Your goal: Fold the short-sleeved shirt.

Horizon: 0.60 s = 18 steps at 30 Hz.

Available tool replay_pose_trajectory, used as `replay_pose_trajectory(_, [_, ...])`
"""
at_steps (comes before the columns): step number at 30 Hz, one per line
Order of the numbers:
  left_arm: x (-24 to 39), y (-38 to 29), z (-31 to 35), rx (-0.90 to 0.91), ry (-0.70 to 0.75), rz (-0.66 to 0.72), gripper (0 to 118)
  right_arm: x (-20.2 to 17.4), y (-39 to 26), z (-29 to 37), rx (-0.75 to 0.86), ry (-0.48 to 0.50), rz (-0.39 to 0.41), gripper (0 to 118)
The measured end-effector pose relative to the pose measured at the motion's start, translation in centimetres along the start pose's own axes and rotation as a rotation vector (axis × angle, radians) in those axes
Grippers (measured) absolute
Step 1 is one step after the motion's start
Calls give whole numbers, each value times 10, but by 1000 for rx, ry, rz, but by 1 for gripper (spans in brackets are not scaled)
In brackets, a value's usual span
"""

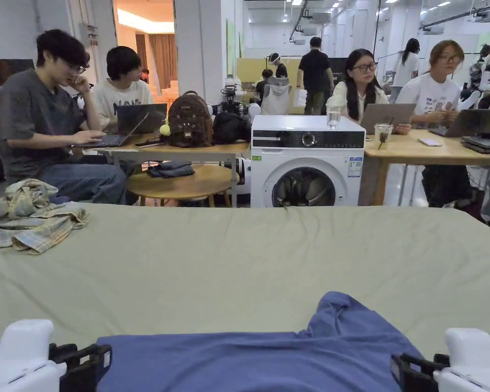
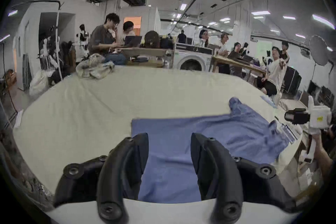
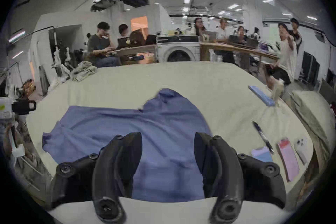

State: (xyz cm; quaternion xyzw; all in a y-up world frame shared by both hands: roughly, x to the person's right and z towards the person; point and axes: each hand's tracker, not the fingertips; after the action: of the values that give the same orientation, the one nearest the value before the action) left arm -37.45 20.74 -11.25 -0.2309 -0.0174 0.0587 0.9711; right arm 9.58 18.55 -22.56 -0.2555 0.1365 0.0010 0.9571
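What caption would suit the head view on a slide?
Two open grippers, left and right, flank a blue shirt on a green-sheeted table.

All views low, facing blue shirt [image 1: 259, 357]

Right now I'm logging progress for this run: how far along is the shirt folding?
Early. Done: the blue shirt lies spread on the green-covered table, its left edge straight, one part at the far right still bunched up. In hand: the left gripper and right gripper sit open at the near edge, over the cloth, gripping nothing. Left: every fold, as far as I can tell.
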Motion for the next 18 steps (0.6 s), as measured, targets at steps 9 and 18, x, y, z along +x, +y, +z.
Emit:
replay_pose_trajectory(9, [23, 12, -54, -40, 8, -49, 0, -62, 14, -63, -72, -11, 131, 4])
replay_pose_trajectory(18, [13, 14, -43, -40, 5, 25, 0, -56, 8, -53, -76, 15, 72, 0])
